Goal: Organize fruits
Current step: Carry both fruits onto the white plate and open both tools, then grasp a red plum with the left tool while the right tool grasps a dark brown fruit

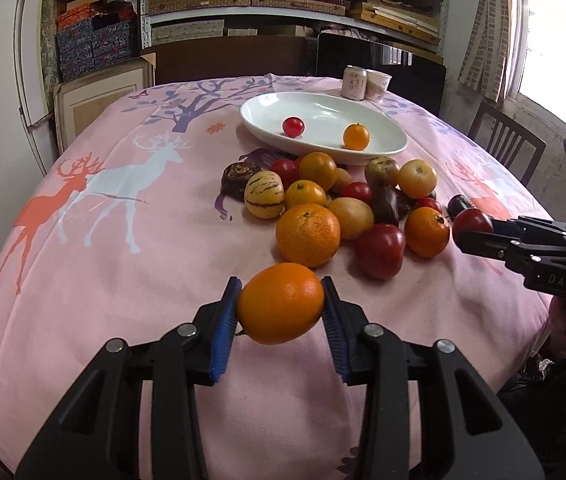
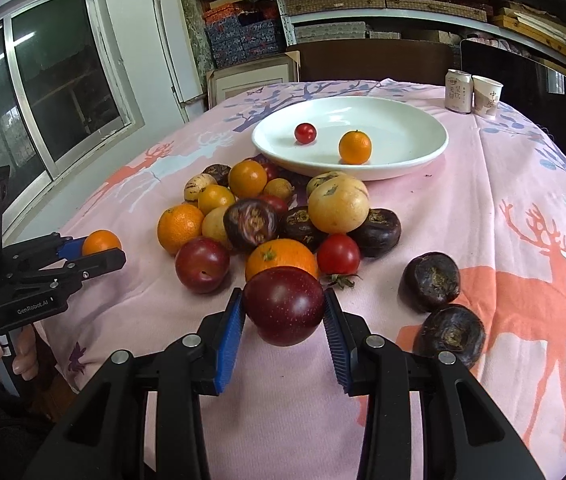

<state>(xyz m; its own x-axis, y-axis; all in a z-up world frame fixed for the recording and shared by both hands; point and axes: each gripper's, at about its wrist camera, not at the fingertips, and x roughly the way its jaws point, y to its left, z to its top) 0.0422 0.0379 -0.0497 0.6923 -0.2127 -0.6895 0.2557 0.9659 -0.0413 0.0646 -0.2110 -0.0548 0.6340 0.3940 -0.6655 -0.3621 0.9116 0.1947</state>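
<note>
Two fruits sit in the plate (image 1: 323,148), upper centre; my left gripper (image 1: 281,304) clamps an orange (image 1: 281,304), my right gripper (image 2: 283,306) a plum (image 2: 283,306); most of the pile (image 1: 343,200) remains on the bench (image 1: 123,272).

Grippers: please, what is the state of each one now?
Left gripper: jaws closed on an orange.
Right gripper: jaws closed on a dark red plum.

Black left gripper (image 1: 281,304), blue ribbed pads (image 1: 225,326) — silver screws
</note>
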